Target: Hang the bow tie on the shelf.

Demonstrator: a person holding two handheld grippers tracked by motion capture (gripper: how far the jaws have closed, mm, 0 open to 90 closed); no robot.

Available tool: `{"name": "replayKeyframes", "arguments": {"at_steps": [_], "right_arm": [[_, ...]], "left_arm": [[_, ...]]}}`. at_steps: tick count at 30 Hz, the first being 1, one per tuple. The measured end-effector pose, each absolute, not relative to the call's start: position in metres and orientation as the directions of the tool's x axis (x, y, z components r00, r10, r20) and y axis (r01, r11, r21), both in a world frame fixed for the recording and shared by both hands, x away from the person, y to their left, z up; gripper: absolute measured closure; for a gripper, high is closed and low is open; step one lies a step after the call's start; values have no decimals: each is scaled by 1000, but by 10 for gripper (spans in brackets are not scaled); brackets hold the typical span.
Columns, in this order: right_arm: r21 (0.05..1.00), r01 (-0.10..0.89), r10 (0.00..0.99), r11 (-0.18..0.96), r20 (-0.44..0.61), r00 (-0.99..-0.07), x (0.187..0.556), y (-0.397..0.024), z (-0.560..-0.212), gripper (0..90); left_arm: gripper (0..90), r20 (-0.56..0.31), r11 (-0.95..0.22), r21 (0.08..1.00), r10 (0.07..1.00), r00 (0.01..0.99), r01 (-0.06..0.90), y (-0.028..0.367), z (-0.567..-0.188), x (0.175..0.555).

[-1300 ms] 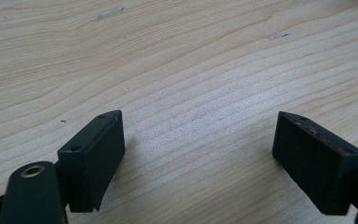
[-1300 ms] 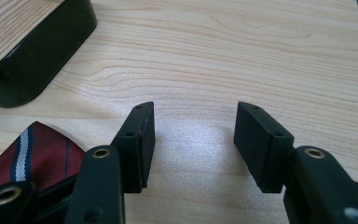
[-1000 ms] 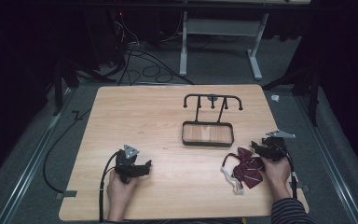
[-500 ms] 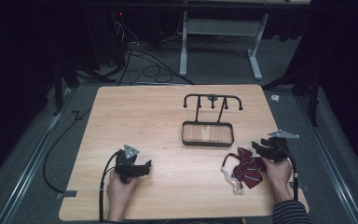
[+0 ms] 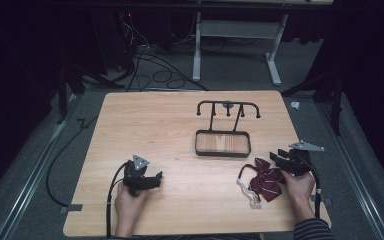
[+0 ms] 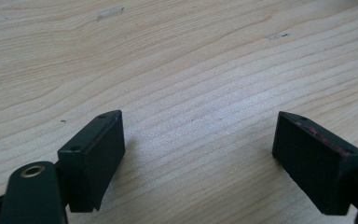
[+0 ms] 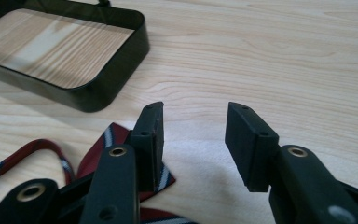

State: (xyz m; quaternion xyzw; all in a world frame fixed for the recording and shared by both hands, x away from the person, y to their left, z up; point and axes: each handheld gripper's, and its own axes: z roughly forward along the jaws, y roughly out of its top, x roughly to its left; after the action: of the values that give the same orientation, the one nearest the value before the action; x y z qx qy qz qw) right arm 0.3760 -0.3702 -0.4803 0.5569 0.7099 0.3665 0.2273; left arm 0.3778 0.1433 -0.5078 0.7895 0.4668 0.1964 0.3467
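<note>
Hovering with fingers parted beside the striped bow tie (image 5: pixel 263 175), the right gripper (image 5: pixel 281 159) seems poised to grasp it, while the left gripper (image 5: pixel 152 179) rests open on the desk (image 5: pixel 180 125).

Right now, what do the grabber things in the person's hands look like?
Each is a black hand-held gripper with two blocky black jaws. The left hand-held gripper and the right hand-held gripper each carry a grey three-cornered plate on top and trail a black cable. Brass-coloured rivets show on the arms. The right sleeve is striped.

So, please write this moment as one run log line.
left gripper: open, over bare table | right gripper: open, beside bow tie | rack: untouched
</note>
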Motion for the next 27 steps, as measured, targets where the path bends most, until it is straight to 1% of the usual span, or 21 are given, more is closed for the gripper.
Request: {"name": "replayKeyframes", "arguments": {"at_steps": [10,15,27], "right_arm": [[785,608,945,119,98,-311,358,-366,-479,635],[806,572,936,153,67,-345,348,-357,-476,659],[798,575,907,179,92,-410,339,-339,-478,666]], "left_arm": [[172,-13,-324,731,873,487,601,143,-508,378],[172,-14,-324,731,873,487,601,143,-508,378],[173,-14,-324,731,873,487,601,143,-508,378]]}}
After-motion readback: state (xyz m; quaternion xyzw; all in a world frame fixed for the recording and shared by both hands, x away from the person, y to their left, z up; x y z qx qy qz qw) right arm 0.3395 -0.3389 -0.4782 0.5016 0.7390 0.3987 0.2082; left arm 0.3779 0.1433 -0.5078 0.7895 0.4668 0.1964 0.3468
